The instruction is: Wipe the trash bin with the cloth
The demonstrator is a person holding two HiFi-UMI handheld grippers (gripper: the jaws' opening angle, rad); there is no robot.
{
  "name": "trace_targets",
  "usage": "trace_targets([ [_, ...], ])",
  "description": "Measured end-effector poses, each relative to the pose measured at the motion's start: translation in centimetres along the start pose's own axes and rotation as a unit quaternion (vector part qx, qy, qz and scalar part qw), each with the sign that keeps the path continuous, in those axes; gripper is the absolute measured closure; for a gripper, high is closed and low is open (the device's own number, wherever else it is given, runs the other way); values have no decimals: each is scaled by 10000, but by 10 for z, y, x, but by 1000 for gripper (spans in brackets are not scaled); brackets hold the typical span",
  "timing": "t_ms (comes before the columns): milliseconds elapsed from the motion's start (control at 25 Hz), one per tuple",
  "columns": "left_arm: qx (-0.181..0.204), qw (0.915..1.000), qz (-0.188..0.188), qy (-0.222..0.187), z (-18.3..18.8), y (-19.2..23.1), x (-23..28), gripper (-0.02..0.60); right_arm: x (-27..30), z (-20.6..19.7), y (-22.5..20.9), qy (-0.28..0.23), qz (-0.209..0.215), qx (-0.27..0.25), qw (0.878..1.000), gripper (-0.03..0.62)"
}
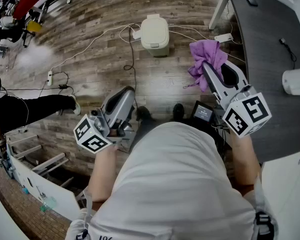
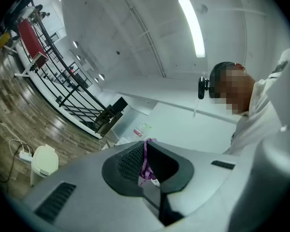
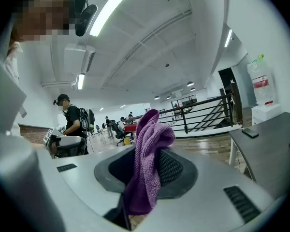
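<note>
The cream trash bin (image 1: 155,34) stands with its lid down on the wooden floor ahead of me; it also shows small at the lower left of the left gripper view (image 2: 43,161). A purple cloth (image 1: 207,59) bunches up out of my right gripper (image 1: 208,66), which is shut on it to the right of the bin, well short of it. In the right gripper view the cloth (image 3: 147,158) hangs over the jaws of the right gripper (image 3: 144,178). My left gripper (image 1: 126,91) is held lower left, shut; a thin purple sliver shows in the slit of the left gripper (image 2: 147,166).
A dark table (image 1: 270,59) runs along the right with a white roll (image 1: 296,81) on it. White cables and a power strip (image 1: 223,37) lie on the floor around the bin. A person in black (image 1: 30,106) is at the left. A small screen device (image 1: 203,113) sits by my feet.
</note>
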State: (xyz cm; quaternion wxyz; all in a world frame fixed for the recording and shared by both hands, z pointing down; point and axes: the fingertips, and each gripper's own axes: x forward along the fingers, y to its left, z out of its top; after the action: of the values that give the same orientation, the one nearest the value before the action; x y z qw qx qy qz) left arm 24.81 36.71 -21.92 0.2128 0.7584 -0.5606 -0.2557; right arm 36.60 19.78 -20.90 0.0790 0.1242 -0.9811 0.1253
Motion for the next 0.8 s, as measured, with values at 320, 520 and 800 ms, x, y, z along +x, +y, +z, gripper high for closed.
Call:
trace_targets([
  [320, -48, 10000, 37, 2, 3, 0, -1, 571, -7, 1, -4, 31, -135, 20, 9999, 485],
  [520, -57, 10000, 42, -7, 3, 1, 0, 571, -2, 1, -7, 99, -161, -10, 9998, 485],
  [800, -13, 9995, 314, -40, 4, 12, 2, 571, 9, -9, -20, 340, -254, 532, 9977, 484],
])
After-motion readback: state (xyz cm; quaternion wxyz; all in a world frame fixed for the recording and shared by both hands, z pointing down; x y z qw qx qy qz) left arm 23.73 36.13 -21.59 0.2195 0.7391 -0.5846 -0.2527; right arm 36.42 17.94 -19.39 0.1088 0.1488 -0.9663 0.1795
